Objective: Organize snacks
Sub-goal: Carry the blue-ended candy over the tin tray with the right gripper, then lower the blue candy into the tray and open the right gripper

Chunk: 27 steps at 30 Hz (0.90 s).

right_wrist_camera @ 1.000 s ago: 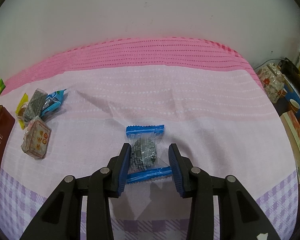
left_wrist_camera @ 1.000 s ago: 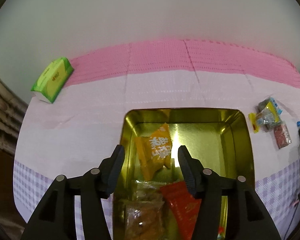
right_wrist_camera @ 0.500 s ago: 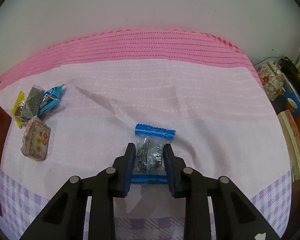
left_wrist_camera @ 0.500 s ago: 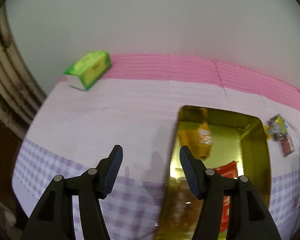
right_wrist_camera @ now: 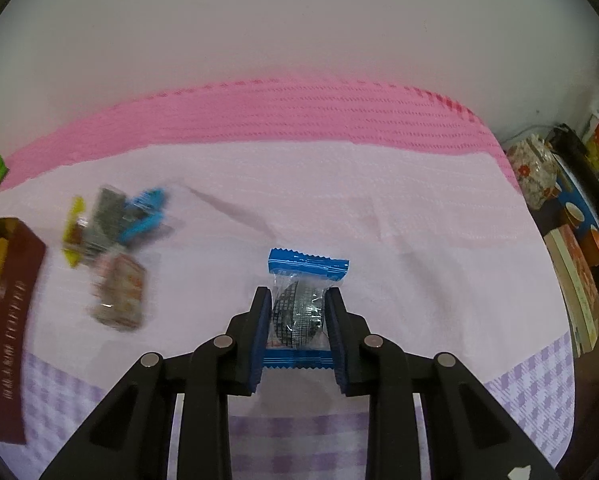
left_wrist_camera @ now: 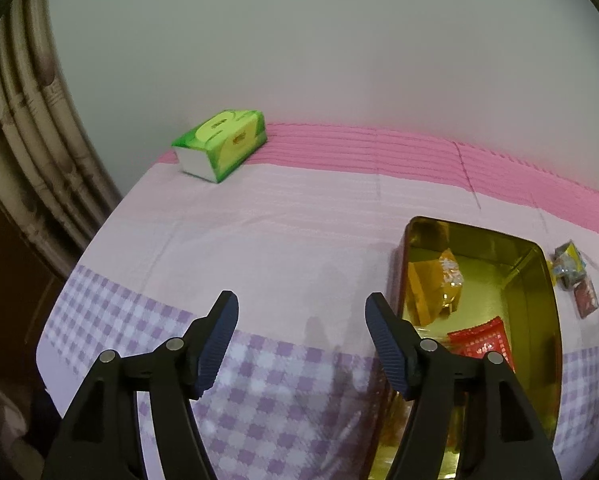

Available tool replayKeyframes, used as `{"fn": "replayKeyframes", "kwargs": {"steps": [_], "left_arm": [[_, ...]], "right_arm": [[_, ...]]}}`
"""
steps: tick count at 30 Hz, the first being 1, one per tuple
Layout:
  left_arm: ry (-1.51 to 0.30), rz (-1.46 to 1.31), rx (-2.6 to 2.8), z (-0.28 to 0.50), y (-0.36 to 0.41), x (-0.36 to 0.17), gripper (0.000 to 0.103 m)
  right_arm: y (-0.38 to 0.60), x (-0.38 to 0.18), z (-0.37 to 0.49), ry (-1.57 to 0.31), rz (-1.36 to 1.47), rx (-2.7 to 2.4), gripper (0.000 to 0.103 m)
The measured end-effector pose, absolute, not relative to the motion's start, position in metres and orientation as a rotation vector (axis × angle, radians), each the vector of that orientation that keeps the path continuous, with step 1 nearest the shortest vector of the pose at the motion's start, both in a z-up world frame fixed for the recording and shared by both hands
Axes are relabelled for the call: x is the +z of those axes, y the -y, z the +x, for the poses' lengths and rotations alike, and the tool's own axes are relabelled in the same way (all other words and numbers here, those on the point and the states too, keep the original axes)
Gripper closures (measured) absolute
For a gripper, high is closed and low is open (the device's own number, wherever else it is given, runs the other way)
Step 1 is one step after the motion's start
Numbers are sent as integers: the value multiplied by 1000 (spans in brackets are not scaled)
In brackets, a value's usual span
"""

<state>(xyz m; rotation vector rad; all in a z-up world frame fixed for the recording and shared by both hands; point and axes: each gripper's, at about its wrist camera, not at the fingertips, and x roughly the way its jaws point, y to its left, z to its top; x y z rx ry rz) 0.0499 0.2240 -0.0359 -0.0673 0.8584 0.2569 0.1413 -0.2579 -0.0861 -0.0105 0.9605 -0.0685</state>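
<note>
Gripping: right claw (right_wrist_camera: 295, 312) closed on blue-sealed snack packet (right_wrist_camera: 299, 308), just above tabletop (right_wrist_camera: 379, 208). Light, crinkly, slippery film; crushable contents. Hold mid-body. Left claw (left_wrist_camera: 301, 336) wide open, empty.

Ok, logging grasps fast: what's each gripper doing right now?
Left gripper: open, holding nothing, over the tablecloth.
Right gripper: shut on the blue-ended snack.

— What's behind the table?
— A plain pale wall (left_wrist_camera: 339, 40) at twelve o'clock, dimly lit.
— And the sides?
— Ribbed pipes (left_wrist_camera: 23, 128) at nine o'clock; cluttered shelves (right_wrist_camera: 579, 208) at three o'clock. A pink and lilac-checked cloth (right_wrist_camera: 339, 184) covers the table.
</note>
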Motion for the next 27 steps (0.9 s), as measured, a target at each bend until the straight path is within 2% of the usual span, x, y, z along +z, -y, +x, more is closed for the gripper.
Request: {"fn": "replayKeyframes", "kwargs": {"steps": [12, 27], "left_arm": [[-875, -144, 364, 35, -263, -41, 36], [-903, -190, 433, 36, -286, -45, 36]], "right_arm": [[115, -40, 145, -877, -40, 242, 78], [-1, -73, 154, -941, -168, 382, 78]]}}
